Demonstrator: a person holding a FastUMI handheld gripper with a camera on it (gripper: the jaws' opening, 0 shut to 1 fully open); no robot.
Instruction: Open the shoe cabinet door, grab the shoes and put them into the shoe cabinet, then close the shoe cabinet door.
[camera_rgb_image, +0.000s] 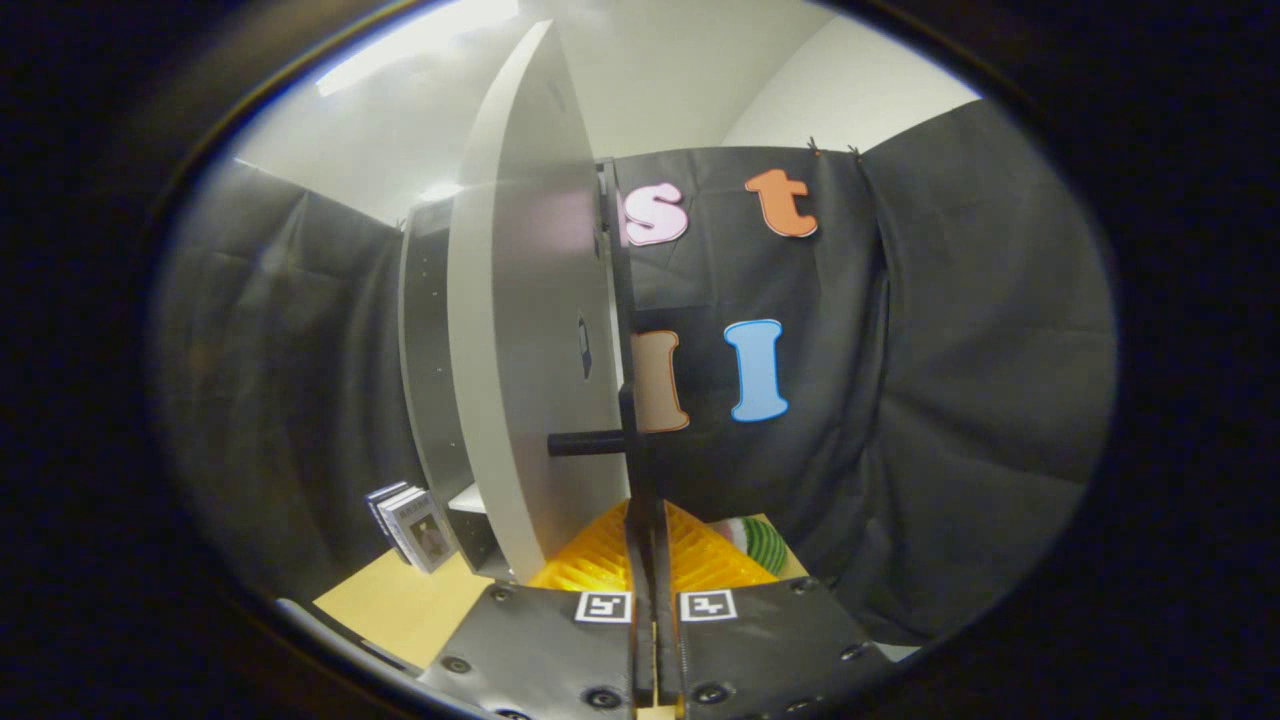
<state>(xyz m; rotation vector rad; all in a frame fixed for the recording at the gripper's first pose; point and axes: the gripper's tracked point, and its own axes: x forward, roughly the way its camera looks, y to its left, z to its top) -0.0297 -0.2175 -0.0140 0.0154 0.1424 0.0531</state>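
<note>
White and tall, the shoe cabinet door (530, 330) stands swung out, seen almost edge-on. It rises just ahead of the gripper (650, 545). A dark round handle (588, 443) sticks out sideways from the door, low down. The handle reaches across to the fingers (632, 420) and seems to touch them.

The two fingers stand straight up, pressed tight together. There is hardly any gap between them. Nothing can be seen caught between them.

Behind the door is the shoe cabinet (432, 360). Its side is dark grey with little holes in it. A pale shelf (468, 498) shows low inside it.

Some books (412, 525) lean against the bottom of the cabinet, on the far side from the fingers. They stand on a wooden table (395, 605).

Right behind the fingers, low down, is a yellow rack (700, 558) with thin ribs. Just beside it lies a round thing with green, white and red stripes (758, 542). It is partly hidden, so it is hard to tell what it is.

Black cloth hangs all around as the booth's wall (960, 380).
</note>
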